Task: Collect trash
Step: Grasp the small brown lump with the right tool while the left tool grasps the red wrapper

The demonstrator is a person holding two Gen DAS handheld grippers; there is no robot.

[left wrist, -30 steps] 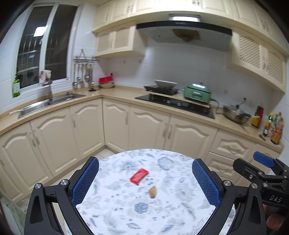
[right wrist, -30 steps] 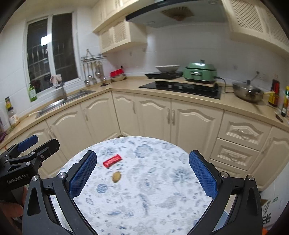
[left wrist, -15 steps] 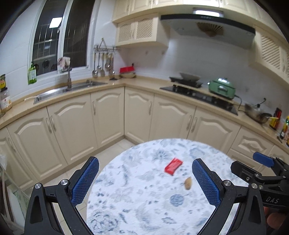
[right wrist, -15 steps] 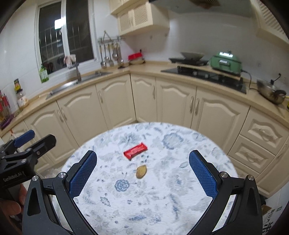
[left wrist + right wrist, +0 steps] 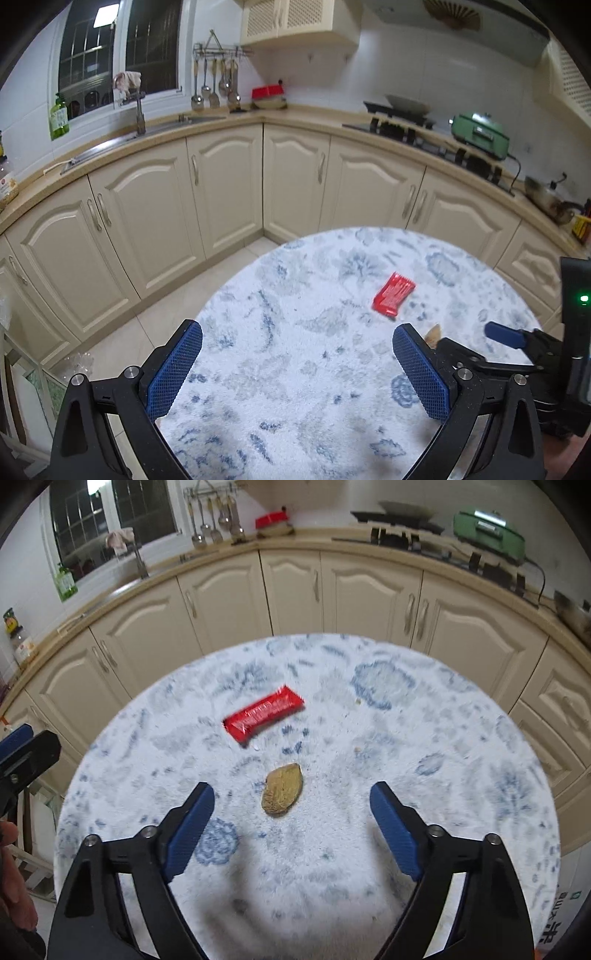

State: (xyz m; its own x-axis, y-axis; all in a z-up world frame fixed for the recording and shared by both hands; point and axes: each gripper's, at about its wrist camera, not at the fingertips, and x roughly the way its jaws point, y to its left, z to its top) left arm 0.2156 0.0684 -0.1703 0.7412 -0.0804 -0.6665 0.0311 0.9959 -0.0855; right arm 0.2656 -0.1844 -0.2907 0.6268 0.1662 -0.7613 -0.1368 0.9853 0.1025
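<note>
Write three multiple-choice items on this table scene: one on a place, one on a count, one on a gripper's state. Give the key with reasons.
1. Where does the red wrapper lie relative to the brown scrap, seen from the right wrist?
A. farther away, a little left
B. nearer the camera
C. on top of it

2. How many pieces of trash lie on the round table?
A. one
B. two
C. four

3. How does the right gripper stand?
A. shut on the wrapper
B. open, holding nothing
C. shut on the scrap

Key: 1 A, the wrapper sits beyond the scrap. 2 B, only wrapper and scrap show. 3 B, the fingers stand apart, short of the scrap; they have just been closing somewhat.
</note>
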